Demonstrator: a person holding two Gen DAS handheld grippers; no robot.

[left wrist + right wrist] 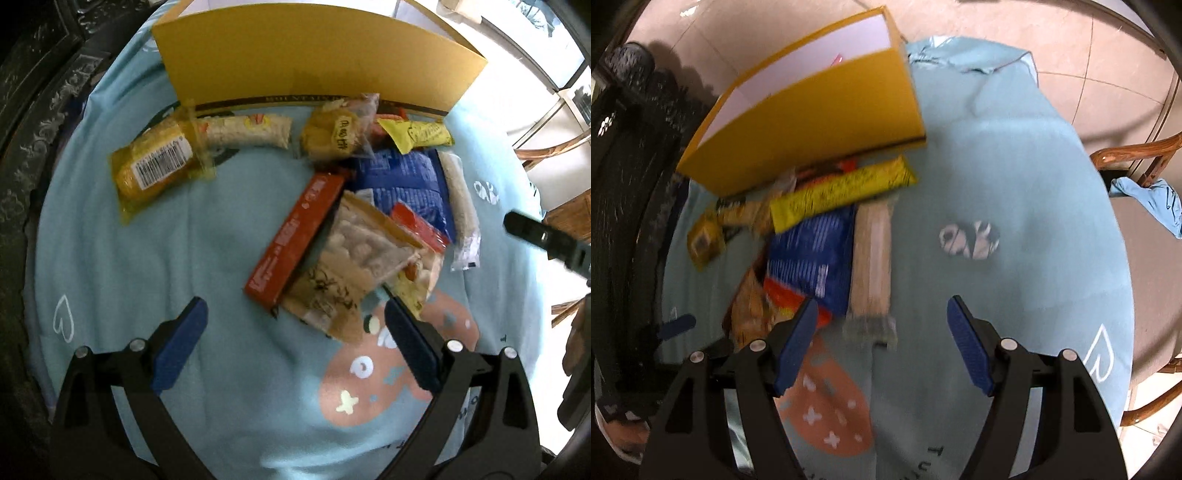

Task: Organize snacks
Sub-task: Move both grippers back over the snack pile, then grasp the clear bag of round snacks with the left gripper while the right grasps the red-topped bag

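Note:
Several snacks lie heaped on a light blue cloth [122, 258] in front of an open yellow box [317, 55]. Among them are a red-orange carton [295, 236], a beige packet [351, 258], a blue bag [402, 181], a yellow bar [417, 134] and a barcoded yellow packet [155, 166]. My left gripper [293, 310] hangs open just short of the carton and beige packet, holding nothing. My right gripper [882, 306] is open above the near end of a long pale cracker pack [871, 258], pads apart from it. The blue bag [812, 254] and the yellow box [812, 122] lie beyond.
The cloth covers a round table. Dark carved furniture [37, 110] stands at its left. A wooden chair [1137, 162] with a blue rag [1152, 199] sits to the right over tiled floor [1071, 55]. A person's sandalled foot [624, 432] shows low left.

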